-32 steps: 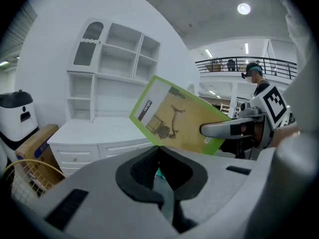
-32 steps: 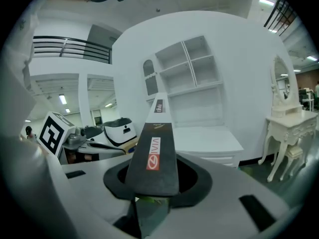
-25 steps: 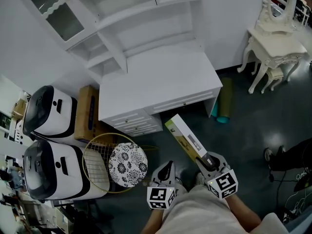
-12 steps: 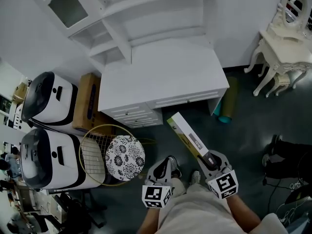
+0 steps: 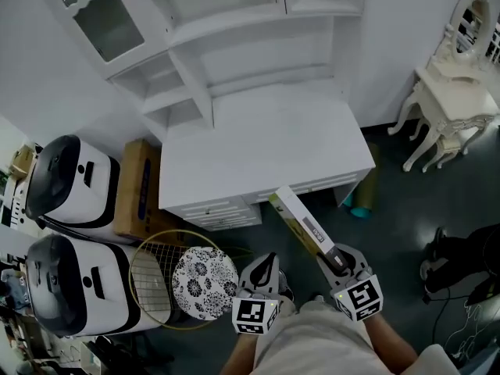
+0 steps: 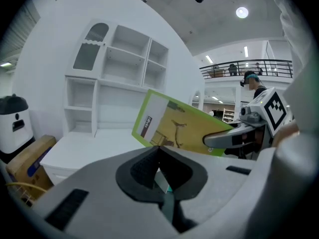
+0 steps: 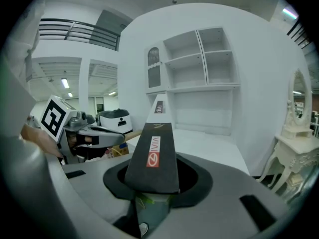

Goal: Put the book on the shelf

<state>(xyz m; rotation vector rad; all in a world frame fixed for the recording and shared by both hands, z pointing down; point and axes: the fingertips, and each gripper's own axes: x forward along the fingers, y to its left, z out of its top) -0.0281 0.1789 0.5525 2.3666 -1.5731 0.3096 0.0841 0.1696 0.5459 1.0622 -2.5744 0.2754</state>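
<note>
- The shelf (image 5: pixel 234 22) and white bench (image 5: pixel 266 139) loom nearer than a second ago — we're closing in, book not yet placed.
- The book (image 5: pixel 301 221) juts forward from the right claw (image 5: pixel 334 258), clamped at its near end, tip pointing at the bench front.
- Left claw (image 5: pixel 266 268) — closed, empty, alongside.

A white desk (image 5: pixel 266 143) is standing against a white wall (image 5: pixel 406 37) and carrying a tall white shelf (image 5: pixel 234 22) with open compartments. A dark floor (image 5: pixel 422 233) is showing faint glints. To the right, an ornate white dressing table (image 5: pixel 453 84) is holding up its oval mirror (image 5: pixel 469 26). A round ceiling lamp (image 6: pixel 242 12) is shining overhead.
</note>
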